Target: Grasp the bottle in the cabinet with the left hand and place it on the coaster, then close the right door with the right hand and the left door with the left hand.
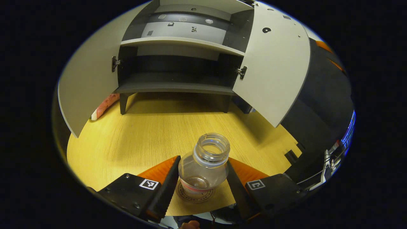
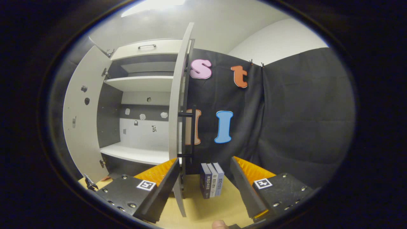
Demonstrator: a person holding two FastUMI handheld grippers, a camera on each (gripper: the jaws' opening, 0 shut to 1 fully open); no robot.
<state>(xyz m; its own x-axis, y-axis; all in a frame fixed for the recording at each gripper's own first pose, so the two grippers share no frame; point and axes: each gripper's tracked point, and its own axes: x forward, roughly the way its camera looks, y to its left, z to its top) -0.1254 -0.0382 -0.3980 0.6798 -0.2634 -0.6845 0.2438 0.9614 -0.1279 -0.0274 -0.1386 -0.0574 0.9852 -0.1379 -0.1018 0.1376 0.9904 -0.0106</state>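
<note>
bottle (image 1: 203, 168): we see it upright on coaster (image 1: 195, 194), worktop (image 1: 133, 143)
left gripper (image 1: 201, 187): spread, fingers flank bottle, contact unclear
right gripper (image 2: 203, 187): spread, nr right door (image 2: 176, 127)
doors: both open

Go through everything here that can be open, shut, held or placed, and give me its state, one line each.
Bottle: uncapped, upright, standing on the coaster, between the left gripper's fingers.
Coaster: flat on the table, under the bottle.
Left door: open.
Right door: open.
Left gripper: fingers either side of the bottle; grip unclear.
Right gripper: open, right door's edge between its fingers.
Books: upright, side by side.
</note>
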